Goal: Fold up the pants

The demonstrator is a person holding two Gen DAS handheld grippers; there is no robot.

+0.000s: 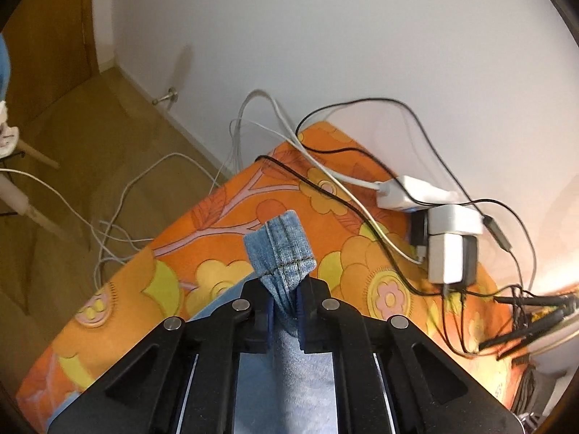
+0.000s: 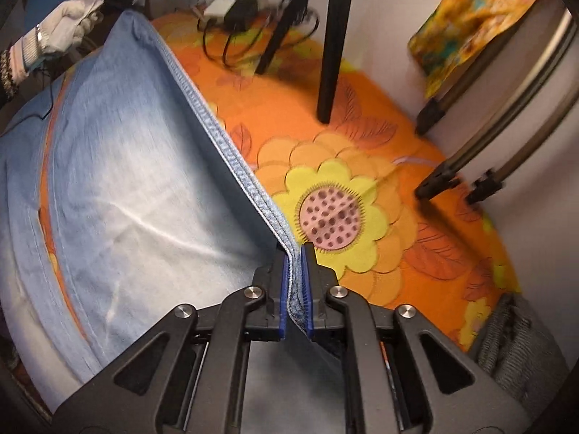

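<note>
The pants are light blue jeans (image 2: 137, 181) lying on an orange flowered cloth (image 2: 362, 144). My right gripper (image 2: 295, 253) is shut on the hem edge of one leg and holds it lifted, the hem stretching taut up to the far left. My left gripper (image 1: 284, 291) is shut on the other corner of the jeans (image 1: 280, 249), whose stitched hem sticks up past the fingertips above the orange cloth (image 1: 217, 224). A gloved hand (image 2: 68, 25) shows at the far end of the hem in the right wrist view.
White chargers and black and white cables (image 1: 445, 238) lie at the cloth's far edge by the wall. Black tripod legs (image 2: 331, 54) stand on the cloth. More tripod legs (image 2: 452, 173) and a grey knit item (image 2: 517, 343) are to the right.
</note>
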